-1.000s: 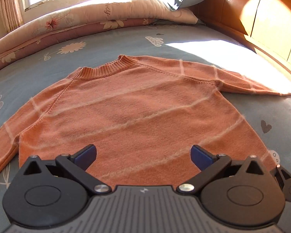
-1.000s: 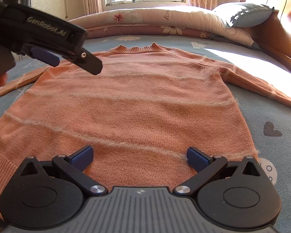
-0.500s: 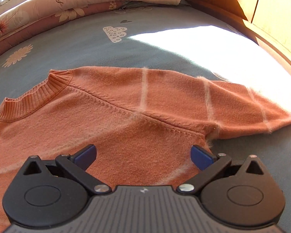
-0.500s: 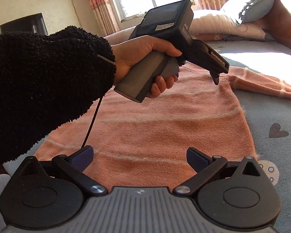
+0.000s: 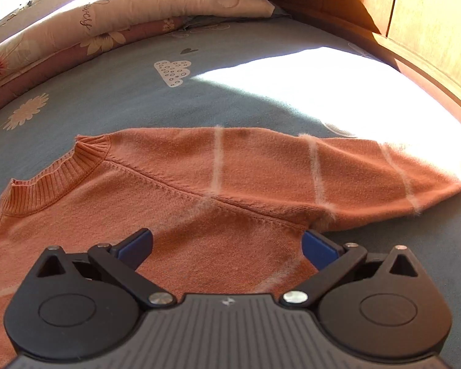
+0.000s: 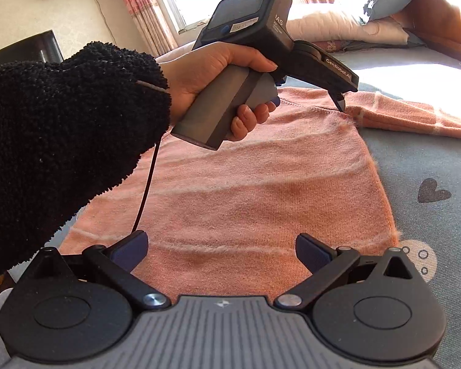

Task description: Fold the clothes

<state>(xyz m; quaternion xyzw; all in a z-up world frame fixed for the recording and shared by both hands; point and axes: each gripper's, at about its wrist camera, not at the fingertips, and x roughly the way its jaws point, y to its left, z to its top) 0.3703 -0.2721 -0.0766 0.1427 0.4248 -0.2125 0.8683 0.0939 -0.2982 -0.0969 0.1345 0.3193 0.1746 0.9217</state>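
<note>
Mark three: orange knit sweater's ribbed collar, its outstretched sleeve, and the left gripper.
orange knit sweater's ribbed collar point(image 5: 61, 175), left wrist view, ribbed band.
outstretched sleeve point(image 5: 267, 166), left wrist view, mid-sleeve between pale stripes.
left gripper point(image 6: 341, 100), right wrist view, fingertips at the sweater's armpit.

The cuff of the sweater's sleeve point(image 5: 322, 166) is cut off at the right edge in both wrist views. The sweater's point(image 6: 246, 190) left half is hidden behind a black fleece sleeve point(image 6: 61, 138). The left gripper's point(image 6: 340, 102) fingertips are mostly hidden by its own body.
</note>
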